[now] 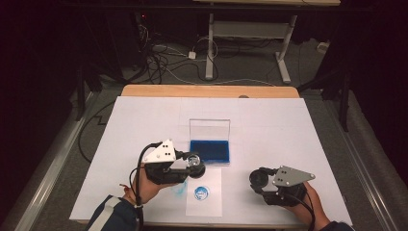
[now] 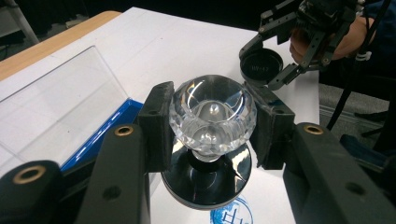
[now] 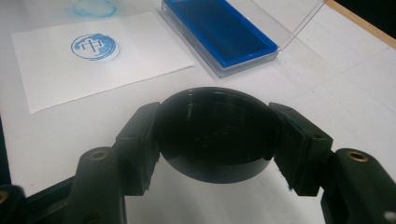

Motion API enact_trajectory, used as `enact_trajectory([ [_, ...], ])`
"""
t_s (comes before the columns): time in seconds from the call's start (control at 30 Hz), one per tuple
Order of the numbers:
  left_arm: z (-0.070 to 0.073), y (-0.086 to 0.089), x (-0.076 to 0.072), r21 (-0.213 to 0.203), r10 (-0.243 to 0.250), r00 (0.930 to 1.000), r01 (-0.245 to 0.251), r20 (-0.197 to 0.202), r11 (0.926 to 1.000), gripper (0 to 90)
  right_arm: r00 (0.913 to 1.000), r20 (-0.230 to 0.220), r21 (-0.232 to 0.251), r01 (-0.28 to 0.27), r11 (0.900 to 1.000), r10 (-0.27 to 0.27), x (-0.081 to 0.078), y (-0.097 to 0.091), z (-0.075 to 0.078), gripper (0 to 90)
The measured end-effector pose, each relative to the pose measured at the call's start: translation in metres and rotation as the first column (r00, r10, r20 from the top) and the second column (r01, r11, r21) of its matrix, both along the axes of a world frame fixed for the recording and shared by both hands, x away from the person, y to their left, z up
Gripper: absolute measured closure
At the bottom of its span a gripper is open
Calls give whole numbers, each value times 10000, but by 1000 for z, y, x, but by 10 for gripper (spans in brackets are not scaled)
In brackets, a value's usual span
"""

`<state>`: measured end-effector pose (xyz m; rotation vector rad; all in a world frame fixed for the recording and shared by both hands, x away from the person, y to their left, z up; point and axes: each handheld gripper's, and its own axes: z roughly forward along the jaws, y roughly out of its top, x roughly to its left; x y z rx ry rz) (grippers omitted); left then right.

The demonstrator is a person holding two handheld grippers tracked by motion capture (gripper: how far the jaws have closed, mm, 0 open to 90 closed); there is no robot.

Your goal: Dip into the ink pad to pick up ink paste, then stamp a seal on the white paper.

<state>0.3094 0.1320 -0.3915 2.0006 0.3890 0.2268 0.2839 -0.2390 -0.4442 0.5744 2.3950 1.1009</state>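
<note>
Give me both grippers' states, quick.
Left gripper: jaws shut on the crystal-knobbed stamp.
Right gripper: jaws shut on the black round cap.

In the high view, the ink pad case (image 1: 210, 150) sits mid-frame on my surface (image 1: 144, 120), lid upright behind it. The stamped paper slip (image 1: 204, 204) lies just below it. My left hand-held gripper (image 1: 195, 163) holds the stamp (image 1: 194, 161) left of centre, above the slip's upper left corner; my right hand-held gripper (image 1: 260, 180) holds the cap (image 1: 259, 179) lower right.

One stamp (image 2: 212, 121), one cap (image 3: 215, 133), one ink pad (image 1: 210, 150).
</note>
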Motion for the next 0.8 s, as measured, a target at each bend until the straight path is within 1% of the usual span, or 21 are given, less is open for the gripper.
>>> enact_trajectory([
  [0.1,1,-1,-1,-96,-20,10000,20,67,10000,540,10000,-7,-45,-45,10000,45,-1,1,-1,380],
  [0.13,1,-1,0,-156,-52,10000,52,31,9999,541,10000,-10,-51,-54,10000,54,-1,0,-1,380],
  [0.23,2,-3,1,-280,-97,9999,99,42,9996,540,10000,16,76,-39,10000,38,-2,1,1,380],
  [0.3,3,-4,2,-376,-149,9998,153,118,9992,540,10000,-24,55,-43,10000,43,-1,2,0,380],
  [0.4,4,-7,3,-435,-239,9997,242,71,9988,540,9999,-80,54,-63,10000,63,0,5,-1,380],
  [0.43,3,-8,3,-473,-260,9997,261,39,9985,541,9999,-100,53,-103,9999,103,1,6,0,381],
  [0.5,3,-10,4,-418,-316,9995,317,39,9986,540,9998,-95,80,-146,9999,147,2,10,0,380],
  [0.6,4,-13,5,-560,-409,9992,410,17,9976,540,9997,-94,121,-243,9996,244,3,16,1,380],
  [0.67,5,-16,6,-602,-433,9990,437,69,9972,540,9994,-96,186,-335,9993,337,4,20,1,381],
  [0.7,5,-17,6,-640,-525,9986,527,47,9966,540,9992,-100,182,-382,9991,384,5,23,1,381],
  [0.8,4,-21,7,-627,-604,9982,603,9,9962,540,9989,-137,185,-452,9988,454,8,30,0,381],
])
